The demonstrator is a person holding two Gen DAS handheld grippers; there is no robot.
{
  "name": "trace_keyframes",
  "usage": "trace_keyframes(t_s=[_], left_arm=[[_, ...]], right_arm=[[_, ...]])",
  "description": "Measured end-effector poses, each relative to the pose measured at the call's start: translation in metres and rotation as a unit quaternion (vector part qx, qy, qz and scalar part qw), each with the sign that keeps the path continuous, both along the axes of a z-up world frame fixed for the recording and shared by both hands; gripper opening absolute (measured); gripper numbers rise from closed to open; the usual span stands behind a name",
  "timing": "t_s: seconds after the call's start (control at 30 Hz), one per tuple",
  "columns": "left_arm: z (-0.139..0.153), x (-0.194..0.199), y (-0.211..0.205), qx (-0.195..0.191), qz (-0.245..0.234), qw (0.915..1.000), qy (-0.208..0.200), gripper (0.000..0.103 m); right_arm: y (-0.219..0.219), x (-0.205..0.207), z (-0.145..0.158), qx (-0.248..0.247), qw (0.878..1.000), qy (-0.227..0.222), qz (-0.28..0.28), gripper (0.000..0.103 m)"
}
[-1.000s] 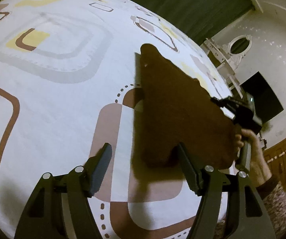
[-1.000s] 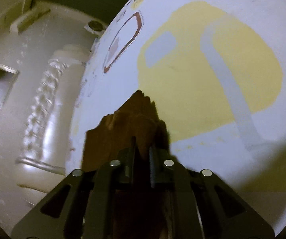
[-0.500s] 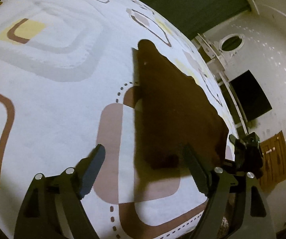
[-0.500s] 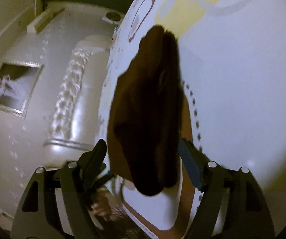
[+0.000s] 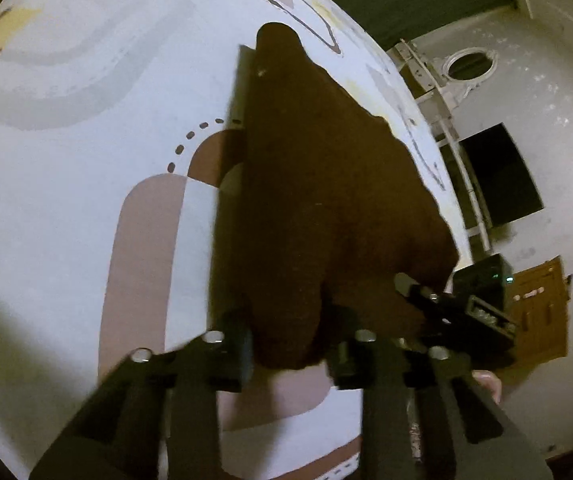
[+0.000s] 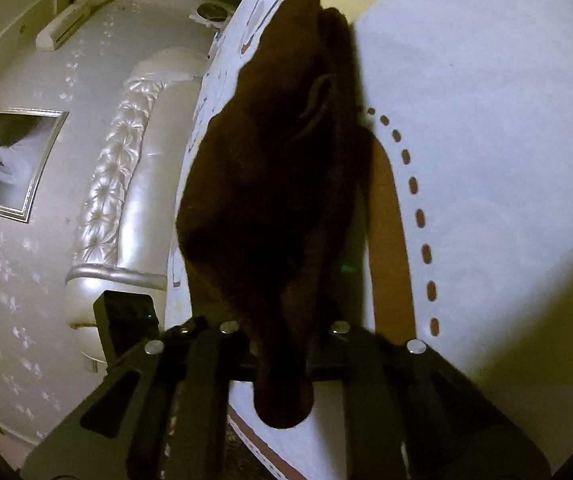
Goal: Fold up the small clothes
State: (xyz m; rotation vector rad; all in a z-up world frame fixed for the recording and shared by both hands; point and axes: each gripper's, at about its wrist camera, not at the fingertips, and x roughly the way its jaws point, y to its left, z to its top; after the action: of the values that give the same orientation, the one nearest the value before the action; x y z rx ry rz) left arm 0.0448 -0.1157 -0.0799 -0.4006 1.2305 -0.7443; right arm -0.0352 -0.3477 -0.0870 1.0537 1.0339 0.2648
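Claws first. Left claw [image 5: 288, 344] closing narrow on a near lobe of the brown garment [image 5: 326, 200], cloth filling the gap between the fingers. Right claw [image 6: 280, 354] likewise closing, down to a slim gap around the other near corner, with a rounded tip of cloth poking back toward the camera. Seen from the left wrist, right claw's tip touching the garment's right near edge.

Outward from there: garment spread flat and roughly triangular on the patterned bed sheet [image 5: 66, 220], close to the bed's side edge, tapering away from both claws. Beyond that edge, a tufted headboard [image 6: 126, 160] and a framed picture [image 6: 10, 164] on the wall.

Judged as the grasp step of a fold, both near corners being taken at once. Next move probably calling for a firm pinch at each corner, then an even lift and carry toward the far point, hands kept level for matched edges and no bunching.

Count: two claws, one garment, one bed sheet, one headboard, one framed picture.
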Motion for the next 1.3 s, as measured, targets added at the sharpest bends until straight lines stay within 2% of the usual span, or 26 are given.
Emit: trace_keyframes(t_s=[0.2, 0.4, 0.7, 0.93, 1.3], left_arm=[[0.002, -0.004, -0.004, 0.018, 0.007, 0.9998, -0.011, 0.02], [0.0, -0.005, -0.003, 0.024, 0.004, 0.9995, -0.022, 0.02], [0.004, -0.007, -0.007, 0.041, -0.005, 0.9984, -0.039, 0.02], [0.004, -0.006, -0.008, 0.044, -0.007, 0.9982, -0.041, 0.026], [0.011, -0.014, -0.016, 0.081, -0.014, 0.9937, -0.076, 0.034]], right_arm=[[-0.001, -0.002, 0.004, -0.014, 1.0, -0.004, 0.008, 0.01], [-0.01, -0.001, -0.008, 0.005, 1.0, -0.01, 0.002, 0.01], [-0.006, -0.002, -0.007, 0.008, 1.0, -0.01, -0.003, 0.01], [-0.018, -0.012, -0.011, 0.025, 0.999, -0.009, -0.022, 0.011], [-0.037, -0.034, -0.009, 0.031, 0.998, -0.005, -0.052, 0.015]])
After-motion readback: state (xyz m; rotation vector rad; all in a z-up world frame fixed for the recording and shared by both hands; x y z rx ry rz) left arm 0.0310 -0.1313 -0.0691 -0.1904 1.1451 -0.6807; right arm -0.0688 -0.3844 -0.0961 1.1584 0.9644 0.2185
